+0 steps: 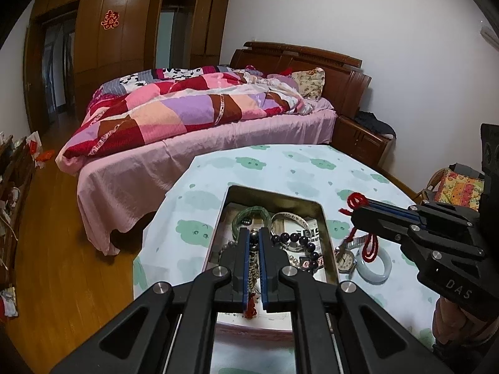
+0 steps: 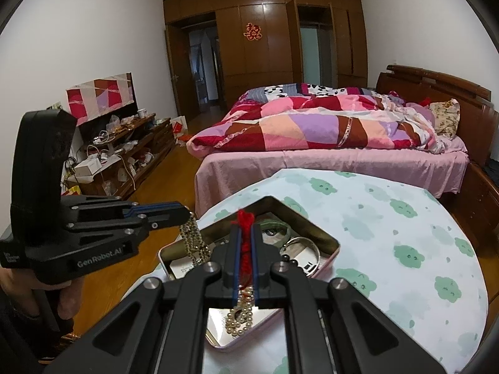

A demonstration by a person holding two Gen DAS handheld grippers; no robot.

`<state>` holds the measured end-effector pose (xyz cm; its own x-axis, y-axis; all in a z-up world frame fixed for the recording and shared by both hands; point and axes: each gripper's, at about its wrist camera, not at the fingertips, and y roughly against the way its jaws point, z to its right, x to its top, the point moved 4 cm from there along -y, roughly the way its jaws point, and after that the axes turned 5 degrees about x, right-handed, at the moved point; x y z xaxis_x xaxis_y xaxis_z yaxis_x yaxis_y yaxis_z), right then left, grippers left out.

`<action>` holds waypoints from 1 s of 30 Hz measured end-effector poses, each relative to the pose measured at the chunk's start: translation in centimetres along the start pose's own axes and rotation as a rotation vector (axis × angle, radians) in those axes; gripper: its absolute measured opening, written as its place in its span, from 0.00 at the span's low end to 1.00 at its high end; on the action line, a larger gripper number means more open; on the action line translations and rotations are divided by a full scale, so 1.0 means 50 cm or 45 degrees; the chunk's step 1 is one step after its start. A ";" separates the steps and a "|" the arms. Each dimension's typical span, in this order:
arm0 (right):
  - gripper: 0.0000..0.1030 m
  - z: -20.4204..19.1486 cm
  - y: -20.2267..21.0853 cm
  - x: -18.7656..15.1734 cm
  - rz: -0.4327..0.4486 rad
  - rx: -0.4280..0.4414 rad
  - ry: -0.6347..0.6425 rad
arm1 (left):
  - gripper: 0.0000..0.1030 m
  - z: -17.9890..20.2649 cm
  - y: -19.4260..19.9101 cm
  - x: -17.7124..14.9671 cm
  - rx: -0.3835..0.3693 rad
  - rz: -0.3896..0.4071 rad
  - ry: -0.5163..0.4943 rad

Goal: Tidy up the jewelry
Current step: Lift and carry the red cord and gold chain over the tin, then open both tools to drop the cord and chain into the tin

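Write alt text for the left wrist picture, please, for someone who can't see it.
The left gripper, shut on a beaded chain, hangs over an open metal tin of bracelets on a cloud-print cloth. At right, the right gripper pinches a red cord.

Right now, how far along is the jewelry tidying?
Partly done: a green bangle, silver bangle and dark bead bracelet lie in the tin. In hand: left gripper holds a bead chain; right gripper a red cord. Left: watch, white bangle.
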<state>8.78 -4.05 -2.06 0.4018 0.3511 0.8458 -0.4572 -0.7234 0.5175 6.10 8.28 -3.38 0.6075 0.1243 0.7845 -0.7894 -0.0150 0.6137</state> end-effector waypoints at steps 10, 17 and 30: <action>0.07 -0.004 -0.035 -0.014 -0.047 0.018 0.003 | 0.04 -0.015 -0.038 -0.026 0.016 -0.079 0.009; 0.07 0.002 -0.066 -0.038 -0.109 0.026 -0.013 | 0.04 -0.019 -0.061 -0.043 0.023 -0.126 0.011; 0.07 0.004 -0.092 -0.073 -0.198 -0.023 0.011 | 0.04 -0.027 -0.082 -0.059 0.029 -0.173 0.018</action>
<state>9.54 -2.14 -7.55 0.4621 0.4629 0.7564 -0.4043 -0.6491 0.6443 7.41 9.30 -8.32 0.7074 0.1407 0.6927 -0.6975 -0.0198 0.7163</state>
